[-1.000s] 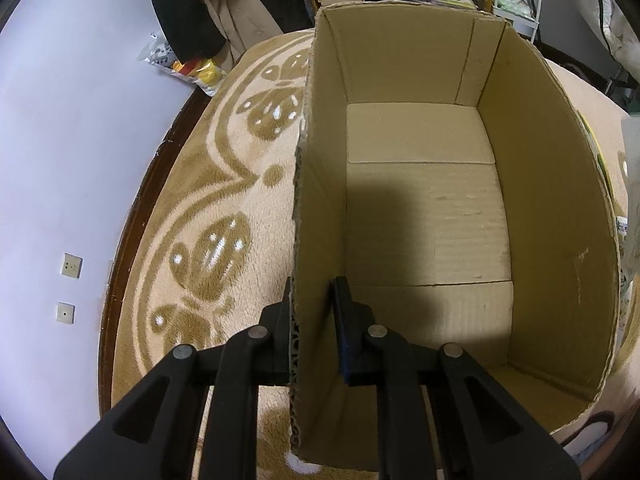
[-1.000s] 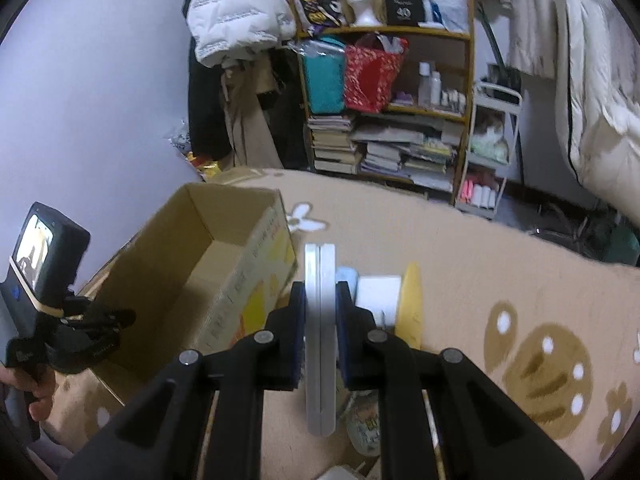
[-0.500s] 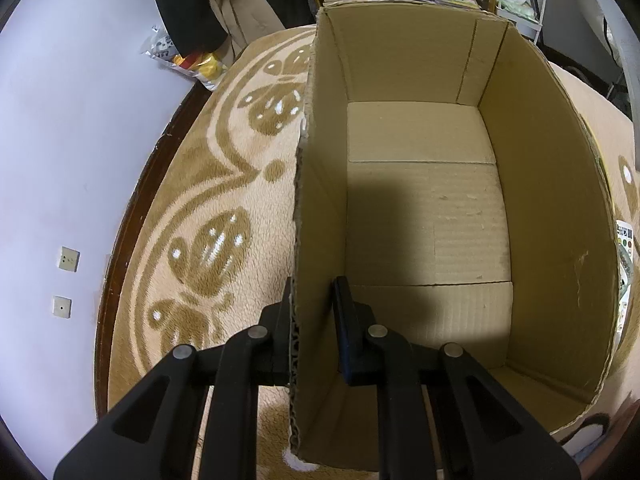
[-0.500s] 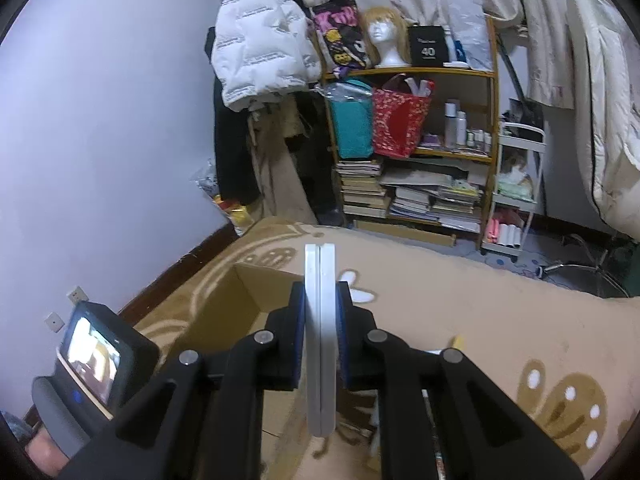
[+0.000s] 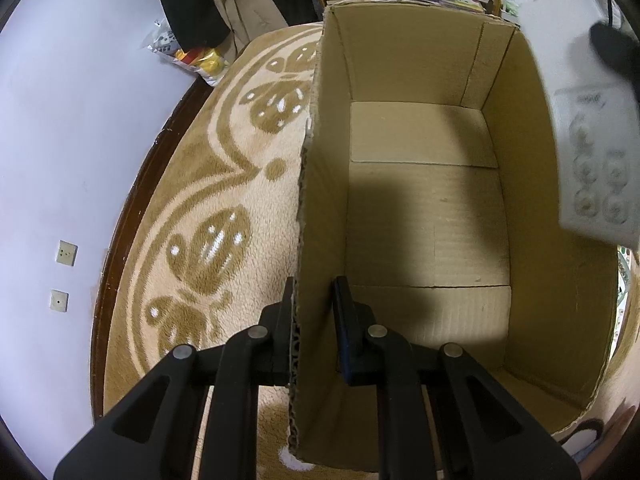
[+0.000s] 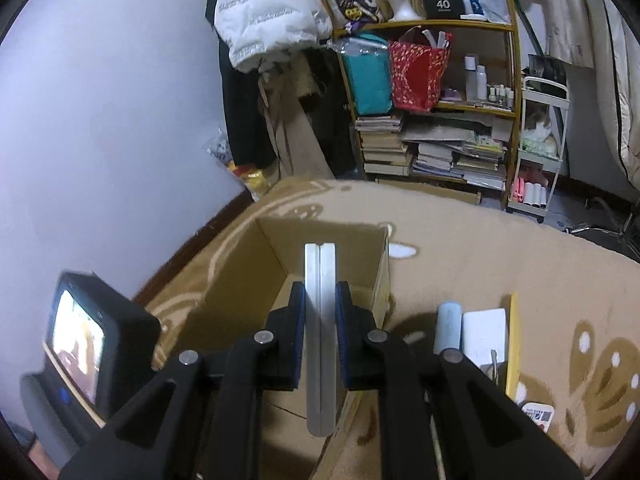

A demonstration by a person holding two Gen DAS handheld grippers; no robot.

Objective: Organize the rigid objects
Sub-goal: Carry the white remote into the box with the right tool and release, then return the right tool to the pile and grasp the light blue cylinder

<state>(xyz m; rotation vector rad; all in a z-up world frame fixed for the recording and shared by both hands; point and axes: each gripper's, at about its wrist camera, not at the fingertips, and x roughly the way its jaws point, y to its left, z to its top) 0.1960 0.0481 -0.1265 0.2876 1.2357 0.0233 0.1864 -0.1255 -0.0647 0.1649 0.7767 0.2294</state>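
Note:
An open, empty cardboard box [image 5: 424, 216] stands on the patterned carpet. My left gripper [image 5: 314, 304] is shut on the box's left wall [image 5: 316, 240], one finger outside and one inside. My right gripper [image 6: 320, 308] is shut on a flat white power strip [image 6: 320, 336], held edge-on above the box [image 6: 328, 252]. The power strip also shows in the left wrist view [image 5: 588, 128], over the box's right wall, with its sockets facing the camera.
On the carpet right of the box lie a pale blue cylinder [image 6: 448, 328], a white flat box [image 6: 484, 336] and a yellow book [image 6: 512, 344]. A cluttered bookshelf [image 6: 432, 92] stands at the back. The lilac wall [image 5: 72, 128] runs along the left.
My right gripper has carried the power strip left, from beside the box to over it; it now enters the left wrist view at upper right. The left gripper has held still on the box wall.

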